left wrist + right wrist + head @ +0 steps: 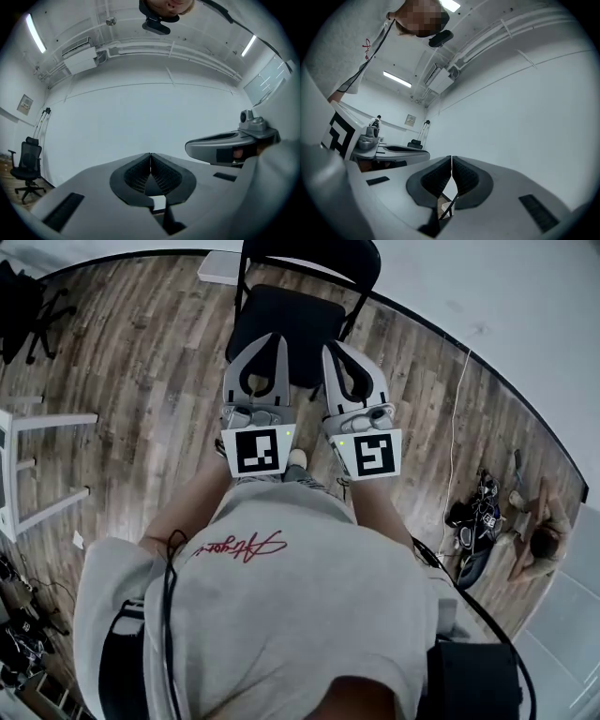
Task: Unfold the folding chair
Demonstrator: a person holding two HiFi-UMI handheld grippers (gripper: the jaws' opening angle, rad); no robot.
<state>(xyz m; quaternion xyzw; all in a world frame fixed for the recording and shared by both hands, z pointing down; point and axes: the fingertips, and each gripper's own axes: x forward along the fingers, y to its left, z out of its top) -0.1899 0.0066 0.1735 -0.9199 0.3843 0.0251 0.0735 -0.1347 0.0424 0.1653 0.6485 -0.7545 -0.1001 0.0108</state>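
The black folding chair (281, 324) stands opened out on the wood floor, its seat flat and its backrest (314, 254) toward the white wall. Both grippers are held level side by side above the seat, apart from the chair. My left gripper (275, 338) is shut with nothing in it; its ribbed pads meet in the left gripper view (150, 161). My right gripper (332, 348) is likewise shut and empty, its pads together in the right gripper view (452, 166). Each gripper view faces the bare wall, with the other gripper alongside (229, 143) (389, 150).
A white stool frame (37, 465) stands at the left and a black office chair (28, 315) at the far left (27, 168). A person (539, 540) sits on the floor at the right beside dark gear (476, 521). A thin cable (455, 446) runs across the floor.
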